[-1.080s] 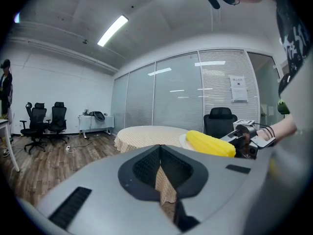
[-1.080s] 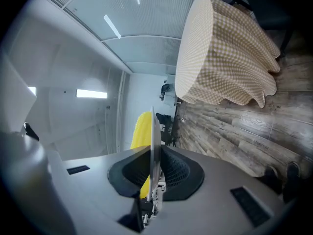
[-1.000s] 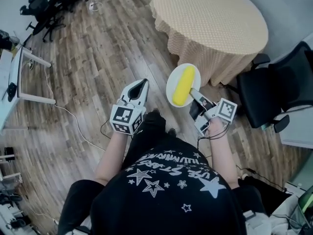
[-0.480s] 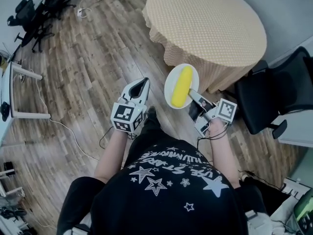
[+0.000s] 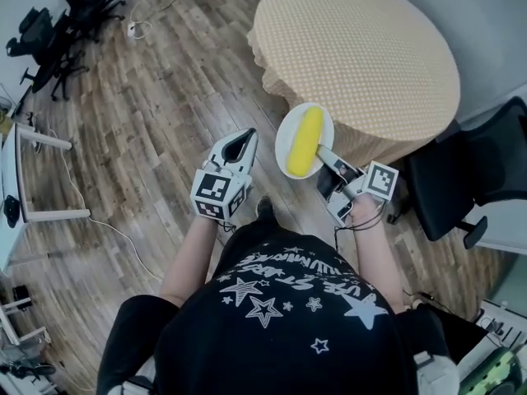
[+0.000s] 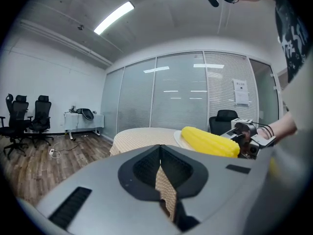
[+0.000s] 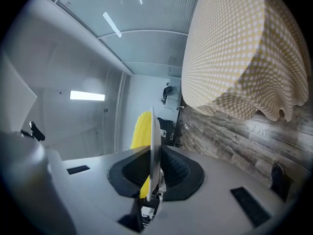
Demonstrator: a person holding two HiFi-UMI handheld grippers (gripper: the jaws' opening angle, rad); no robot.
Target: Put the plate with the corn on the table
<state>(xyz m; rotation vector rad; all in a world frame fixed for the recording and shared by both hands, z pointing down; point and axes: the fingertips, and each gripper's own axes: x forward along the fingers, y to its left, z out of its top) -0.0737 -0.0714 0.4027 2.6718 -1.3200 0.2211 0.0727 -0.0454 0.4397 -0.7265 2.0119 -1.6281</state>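
A white plate point(image 5: 286, 135) carrying a yellow corn cob point(image 5: 305, 141) hangs in the air just short of the round table point(image 5: 362, 48), which has a beige checked cloth. My right gripper point(image 5: 323, 156) is shut on the plate's near rim. In the right gripper view the plate point(image 7: 152, 146) stands edge-on between the jaws, the corn point(image 7: 140, 130) behind it. My left gripper point(image 5: 240, 145) is held left of the plate, shut and holding nothing; in the left gripper view its jaws meet point(image 6: 161, 173), and the corn point(image 6: 209, 141) shows to the right.
A black office chair point(image 5: 473, 167) stands right of the table. More chairs point(image 5: 49, 31) and a white desk point(image 5: 16, 167) are at the far left on the wood floor point(image 5: 148, 97). A cable point(image 5: 99, 216) trails over the floor. The tabletop holds nothing visible.
The person has stepped closer to the table. The plate with the corn now sits right at the table's near edge. Both grippers keep their hold and spacing.
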